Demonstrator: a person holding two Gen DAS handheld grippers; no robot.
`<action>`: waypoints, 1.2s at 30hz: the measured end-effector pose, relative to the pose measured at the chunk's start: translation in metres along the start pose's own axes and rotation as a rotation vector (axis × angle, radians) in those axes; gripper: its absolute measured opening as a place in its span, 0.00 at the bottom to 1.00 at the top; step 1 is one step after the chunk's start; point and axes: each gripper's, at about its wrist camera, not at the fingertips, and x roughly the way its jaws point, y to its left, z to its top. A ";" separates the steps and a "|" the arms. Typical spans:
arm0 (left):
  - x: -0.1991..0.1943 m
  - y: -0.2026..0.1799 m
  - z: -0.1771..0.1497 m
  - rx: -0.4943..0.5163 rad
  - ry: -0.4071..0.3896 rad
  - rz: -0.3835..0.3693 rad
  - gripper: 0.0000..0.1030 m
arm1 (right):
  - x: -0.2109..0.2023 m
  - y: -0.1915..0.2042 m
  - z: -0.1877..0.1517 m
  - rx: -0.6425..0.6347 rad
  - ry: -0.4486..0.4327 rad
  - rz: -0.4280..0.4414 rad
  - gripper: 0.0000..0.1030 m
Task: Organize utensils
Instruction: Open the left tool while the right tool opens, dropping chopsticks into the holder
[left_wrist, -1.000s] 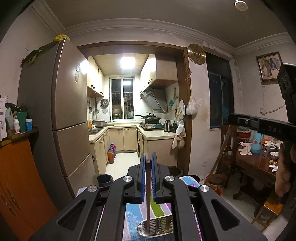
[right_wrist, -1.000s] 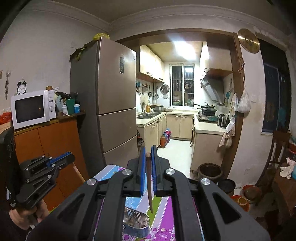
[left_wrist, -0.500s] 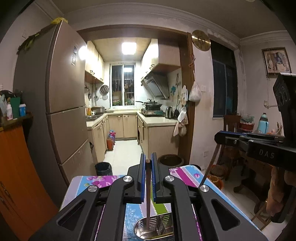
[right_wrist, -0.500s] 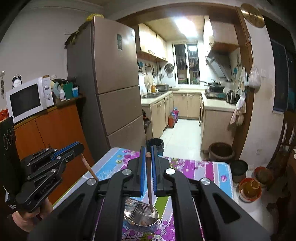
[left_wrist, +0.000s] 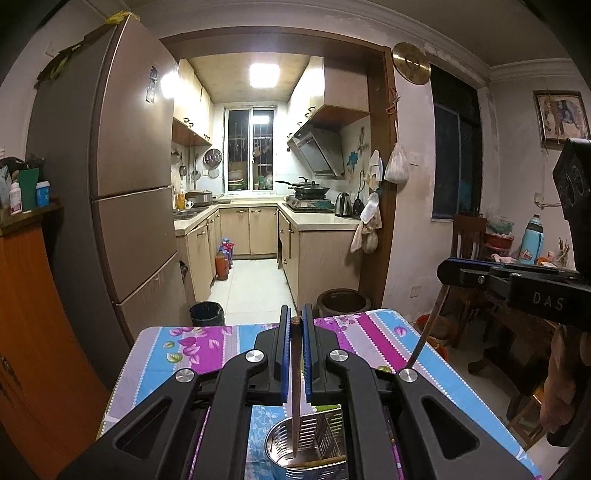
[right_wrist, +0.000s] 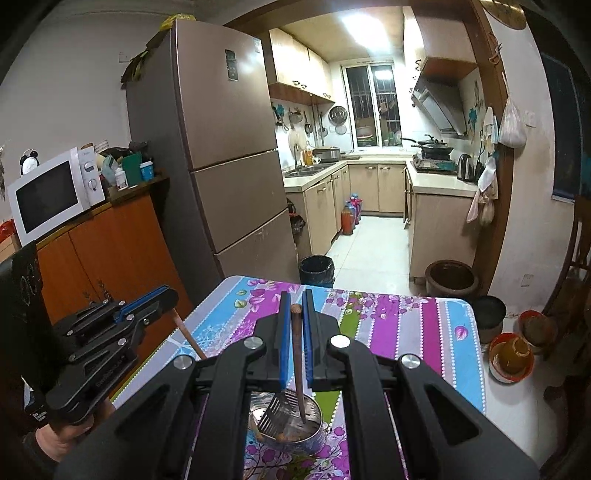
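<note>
The left tool (left_wrist: 295, 354), black with blue pads, is closed tight on a slim brown wooden chopstick (left_wrist: 295, 391). The stick hangs between the pads, and its lower tip reaches down inside a round shiny metal utensil holder (left_wrist: 280, 446) that stands on the surface (left_wrist: 207, 343), a small table under a cloth of blue, purple and pink stripes with printed flowers.

The right tool (right_wrist: 294, 339), of the same black and blue make, is likewise clamped shut on a second brown wooden chopstick (right_wrist: 298, 373). This stick also points down, with its tip inside the metal holder (right_wrist: 314, 432), just beside a slotted metal spatula (right_wrist: 273, 413) that leans in the same holder.

In the left wrist view, the right tool (left_wrist: 448, 271) shows at the right edge, with its chopstick (left_wrist: 424, 332) slanting down toward the surface and a hand (left_wrist: 561, 384) below it. In the right wrist view, the left tool (right_wrist: 166, 299) shows at the left edge, with its stick (right_wrist: 188, 338) slanting under the near tool's body and a hand (right_wrist: 70, 437) gripping the handle.

Beyond the surface stand a tall brown refrigerator (right_wrist: 229, 155), a white microwave (right_wrist: 51, 195) on an orange cabinet (right_wrist: 110, 251), and a lit kitchen.
</note>
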 end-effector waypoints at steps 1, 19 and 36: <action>0.001 0.001 0.001 -0.004 0.004 -0.001 0.07 | 0.001 -0.002 0.001 0.007 0.003 0.004 0.05; -0.006 0.011 -0.010 -0.029 0.012 0.030 0.23 | -0.019 -0.013 0.001 0.042 -0.055 -0.022 0.13; -0.055 0.018 -0.036 -0.038 -0.010 0.030 0.44 | -0.070 -0.014 -0.027 0.067 -0.116 -0.013 0.45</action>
